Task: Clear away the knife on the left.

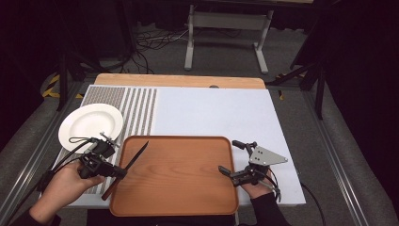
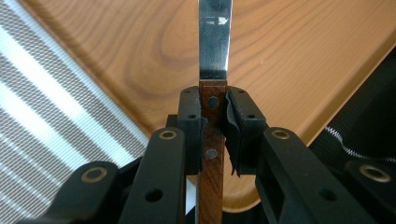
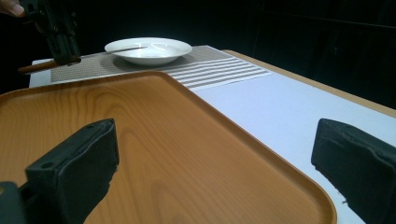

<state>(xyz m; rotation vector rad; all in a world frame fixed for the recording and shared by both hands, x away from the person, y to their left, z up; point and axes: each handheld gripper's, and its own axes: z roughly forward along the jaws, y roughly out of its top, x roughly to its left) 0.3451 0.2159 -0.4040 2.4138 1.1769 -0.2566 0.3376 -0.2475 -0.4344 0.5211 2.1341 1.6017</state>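
I have my left gripper (image 1: 120, 172) at the near left edge of the wooden tray (image 1: 188, 188). Its fingers (image 2: 191, 126) are squeezed tight on the brown handle of the knife (image 1: 129, 165). The knife blade points out over the tray's left side. My right gripper (image 1: 230, 157) sits at the tray's right edge, and its fingers (image 3: 79, 163) are spread wide with nothing between them. Past the tray's far left corner, the white plate (image 1: 90, 123) rests on the striped mat (image 1: 136, 108) on the counter (image 1: 221, 113).
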